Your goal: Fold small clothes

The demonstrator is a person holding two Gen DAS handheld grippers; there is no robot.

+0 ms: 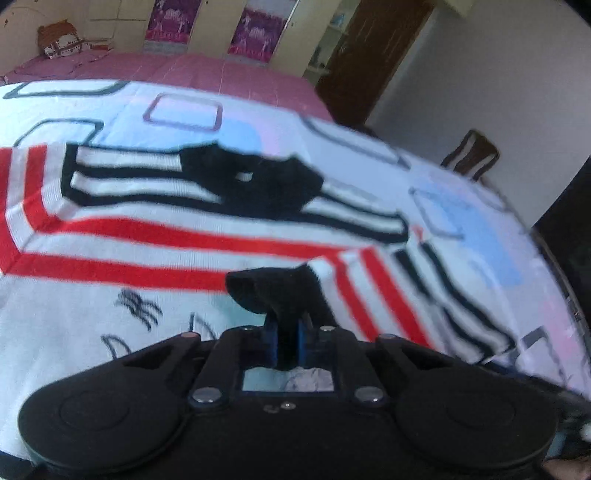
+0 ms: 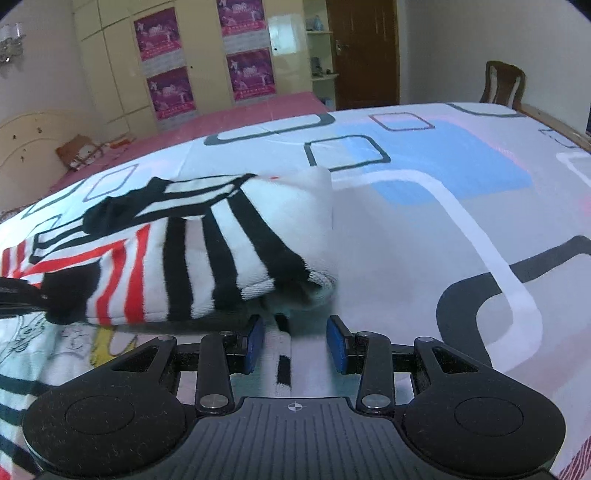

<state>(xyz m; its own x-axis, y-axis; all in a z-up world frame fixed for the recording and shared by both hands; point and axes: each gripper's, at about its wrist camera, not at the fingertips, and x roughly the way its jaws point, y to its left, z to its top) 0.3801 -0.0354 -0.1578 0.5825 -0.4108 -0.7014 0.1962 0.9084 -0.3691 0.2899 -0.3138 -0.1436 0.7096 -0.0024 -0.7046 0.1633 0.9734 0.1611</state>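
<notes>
So there's one small striped sweater (image 1: pixel 184 236) spread on the patterned bedsheet (image 2: pixel 443 229), white with two red bands and black stripes up by the black collar (image 1: pixel 258 181). Left gripper (image 1: pixel 288 332) is clamped tight on a black cuff (image 1: pixel 266 291), both blue pads squeezing it. Over to the right, one sleeve (image 2: pixel 229 251) is already flopped over onto the body, I count four black stripes across it. Right gripper (image 2: pixel 295 343) has its two blue pads (image 2: pixel 255 343) standing apart just below that sleeve, not pinching anything. Back wall has four pink posters (image 2: pixel 159 33), one wooden chair (image 2: pixel 504 86) at far right
</notes>
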